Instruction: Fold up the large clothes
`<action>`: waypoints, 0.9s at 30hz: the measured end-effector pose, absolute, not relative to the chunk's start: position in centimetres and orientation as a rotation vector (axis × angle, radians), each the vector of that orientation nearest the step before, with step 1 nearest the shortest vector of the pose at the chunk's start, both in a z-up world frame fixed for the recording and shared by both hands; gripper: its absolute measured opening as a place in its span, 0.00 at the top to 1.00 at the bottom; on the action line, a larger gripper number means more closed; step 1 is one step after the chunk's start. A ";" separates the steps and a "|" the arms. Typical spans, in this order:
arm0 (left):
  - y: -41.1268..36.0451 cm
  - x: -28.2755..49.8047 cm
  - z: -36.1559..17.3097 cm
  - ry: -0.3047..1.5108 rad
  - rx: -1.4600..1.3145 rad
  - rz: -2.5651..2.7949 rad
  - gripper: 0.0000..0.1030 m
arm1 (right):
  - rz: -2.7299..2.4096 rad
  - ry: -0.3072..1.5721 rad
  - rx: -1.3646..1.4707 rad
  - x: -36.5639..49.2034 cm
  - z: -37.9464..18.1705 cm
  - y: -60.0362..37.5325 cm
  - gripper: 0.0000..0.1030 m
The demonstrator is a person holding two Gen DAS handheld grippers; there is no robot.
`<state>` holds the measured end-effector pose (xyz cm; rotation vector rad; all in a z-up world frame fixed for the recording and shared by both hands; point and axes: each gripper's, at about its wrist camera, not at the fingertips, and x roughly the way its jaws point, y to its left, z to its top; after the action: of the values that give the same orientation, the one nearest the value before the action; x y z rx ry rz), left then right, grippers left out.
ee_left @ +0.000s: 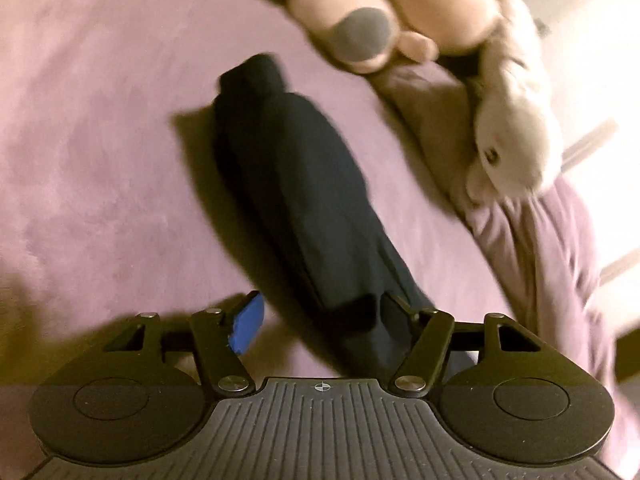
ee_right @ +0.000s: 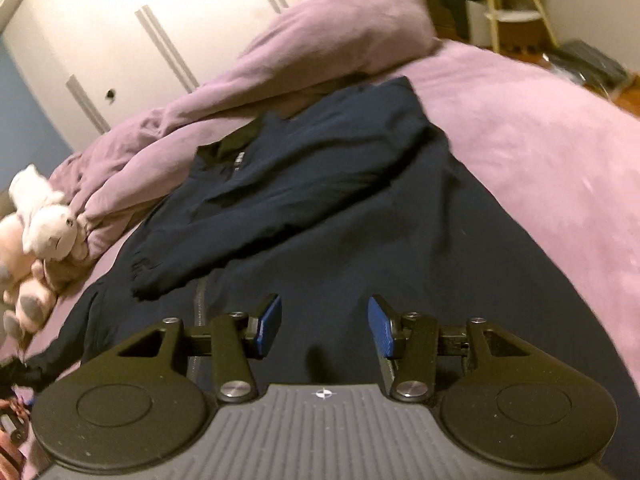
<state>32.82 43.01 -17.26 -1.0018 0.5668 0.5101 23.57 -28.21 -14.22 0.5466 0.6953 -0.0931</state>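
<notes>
A dark navy jacket point(ee_right: 320, 208) lies plain and unpatterned across a mauve-pink bedspread point(ee_right: 540, 152), with a grey zip line running down its lower centre in the right wrist view. In the left wrist view, 1 navy sleeve point(ee_left: 296, 184) crosses the same pink cover. At upper right of that frame sit 2 plush toys: a pale pink one point(ee_left: 380, 16) with grey paw pads and a whitish-grey one point(ee_left: 516, 128). The right gripper point(ee_right: 324, 326) shows black arms with 2 blue pads over a ribbed grey body; the left gripper point(ee_left: 316, 320) shows 1 blue pad. Cream-white wardrobe doors point(ee_right: 132, 40) fill the right wrist view's upper left.
</notes>
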 end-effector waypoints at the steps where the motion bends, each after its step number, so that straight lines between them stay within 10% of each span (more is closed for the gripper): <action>1: 43.6 33.0 -17.8 0.560 -1.037 0.508 0.50 | -0.108 0.698 0.571 23.3 -14.5 -28.5 0.53; 7: 45.3 33.1 -19.5 0.510 -1.173 0.449 0.87 | -0.152 0.719 0.560 23.9 -14.9 -28.6 0.53; 21: 24.7 35.3 1.0 0.329 -0.506 -0.145 0.91 | -0.073 0.656 0.600 23.5 -14.3 -29.6 0.53; 24: 15.7 36.2 3.3 0.341 -0.432 -0.391 0.83 | -0.069 0.637 0.628 22.9 -13.9 -30.4 0.53; 27: 8.1 36.5 2.7 0.398 -0.328 -0.482 0.45 | -0.068 0.626 0.635 22.4 -13.5 -31.3 0.53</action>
<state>36.50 8.13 2.73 -0.3278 0.3977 -0.4818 22.39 -31.32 -13.54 0.6350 0.6261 -0.0679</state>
